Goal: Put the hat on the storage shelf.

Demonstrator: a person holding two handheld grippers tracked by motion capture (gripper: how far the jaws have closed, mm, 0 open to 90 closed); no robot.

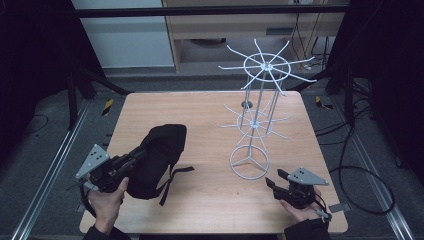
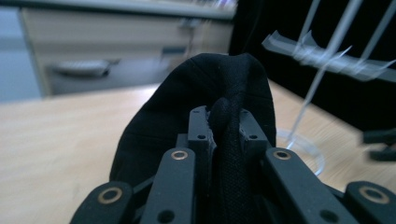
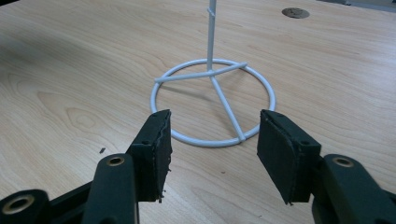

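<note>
Left gripper point(image 1: 131, 159) w/ jaws pinching black fabric bag point(image 1: 159, 150) at 8 o'clock of wooden table point(image 1: 210, 200). Right gripper point(image 3: 212, 149) jaws spread, just short of white wire rack point(image 1: 255, 120) base ring.

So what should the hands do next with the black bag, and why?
Probably lift the bag toward the white rack. The left tool is shut on a fold of it while it lies on the table, and the right tool sits open by the rack's base ring, perhaps ready to steady it.

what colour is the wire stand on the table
White; the wire stand shows best in the high view, its ring base clearest in the right gripper view.
</note>
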